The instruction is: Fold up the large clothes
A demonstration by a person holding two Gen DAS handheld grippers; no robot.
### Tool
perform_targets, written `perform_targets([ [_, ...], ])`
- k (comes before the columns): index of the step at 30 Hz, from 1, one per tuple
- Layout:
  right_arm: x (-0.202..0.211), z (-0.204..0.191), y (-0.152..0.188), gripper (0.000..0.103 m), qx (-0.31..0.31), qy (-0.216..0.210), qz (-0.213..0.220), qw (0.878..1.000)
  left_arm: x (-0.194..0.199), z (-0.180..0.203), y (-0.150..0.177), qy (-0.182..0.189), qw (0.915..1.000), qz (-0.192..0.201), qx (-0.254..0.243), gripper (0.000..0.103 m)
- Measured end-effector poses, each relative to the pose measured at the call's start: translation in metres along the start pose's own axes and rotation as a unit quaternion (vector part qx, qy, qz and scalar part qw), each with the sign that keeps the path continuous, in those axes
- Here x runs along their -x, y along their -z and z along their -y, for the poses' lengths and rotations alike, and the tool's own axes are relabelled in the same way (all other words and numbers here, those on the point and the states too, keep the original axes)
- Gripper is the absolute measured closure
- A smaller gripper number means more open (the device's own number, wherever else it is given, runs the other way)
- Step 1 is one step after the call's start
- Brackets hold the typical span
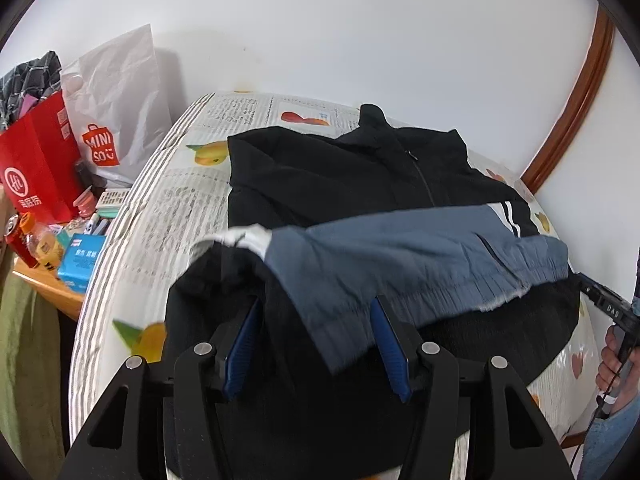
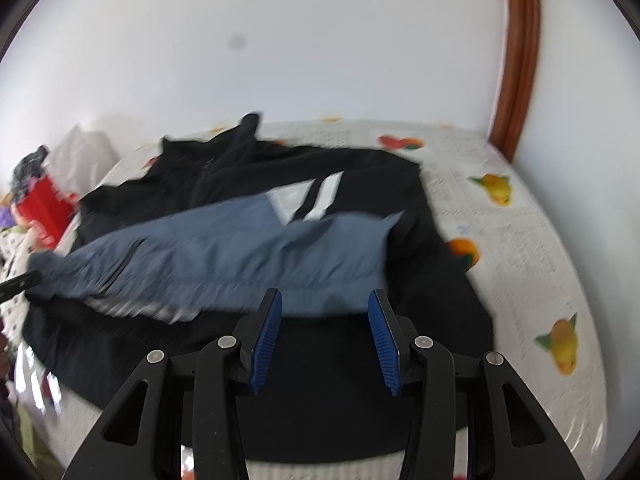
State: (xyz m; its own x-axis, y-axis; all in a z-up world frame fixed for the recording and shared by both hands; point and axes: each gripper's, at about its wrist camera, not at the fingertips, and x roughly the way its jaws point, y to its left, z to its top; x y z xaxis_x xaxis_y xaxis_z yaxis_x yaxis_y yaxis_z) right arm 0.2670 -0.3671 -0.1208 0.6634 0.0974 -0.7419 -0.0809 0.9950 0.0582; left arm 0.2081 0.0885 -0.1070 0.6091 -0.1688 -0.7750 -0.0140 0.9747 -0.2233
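Observation:
A black zip jacket (image 1: 320,168) lies spread on the bed (image 1: 176,208), collar toward the wall. Its grey-blue lower panel (image 1: 400,248), beside white stripes, lies turned up across the chest. My left gripper (image 1: 316,304) is open; a loose corner of the grey-blue cloth lies between its blue pads (image 1: 240,344), which do not press on it. My right gripper (image 2: 325,294) is open just in front of the same panel's edge (image 2: 224,248), above black cloth (image 2: 380,176). A hand (image 1: 612,356) holds the right gripper's body (image 1: 604,304) at the left wrist view's right edge.
A fruit-and-newsprint sheet (image 2: 520,220) covers the bed. Left of the bed, a red paper bag (image 1: 36,168), a white shopping bag (image 1: 116,112) and a wooden side table (image 1: 60,296) with bottles and boxes crowd the corner. A brown door frame (image 1: 576,92) rises at the right.

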Motion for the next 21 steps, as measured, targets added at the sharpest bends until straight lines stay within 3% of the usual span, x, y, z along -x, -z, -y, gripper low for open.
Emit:
perform_targets([
  [5,-0.011,-0.023,0.026,0.062,0.025,-0.033,-0.037,0.998,0.015,0.006,0.021,-0.004,0.9998,-0.008,-0.020,0.050],
  [7,-0.022,-0.030,0.033,0.077,0.023,-0.040,-0.049,0.998,0.018,0.009,0.028,0.000,0.9996,-0.011,-0.026,0.050],
  [11,-0.038,-0.039,0.039,0.081,0.023,-0.034,-0.059,0.997,0.013,0.016,0.040,0.006,0.9990,-0.029,-0.035,0.051],
  [14,-0.044,-0.045,0.039,0.082,0.023,-0.032,-0.059,0.997,0.001,0.024,0.046,0.006,0.9979,-0.042,-0.049,0.066],
  [21,-0.058,-0.050,0.036,0.082,0.016,-0.026,-0.068,0.997,-0.029,0.033,0.049,-0.033,0.9964,-0.047,-0.062,0.080],
])
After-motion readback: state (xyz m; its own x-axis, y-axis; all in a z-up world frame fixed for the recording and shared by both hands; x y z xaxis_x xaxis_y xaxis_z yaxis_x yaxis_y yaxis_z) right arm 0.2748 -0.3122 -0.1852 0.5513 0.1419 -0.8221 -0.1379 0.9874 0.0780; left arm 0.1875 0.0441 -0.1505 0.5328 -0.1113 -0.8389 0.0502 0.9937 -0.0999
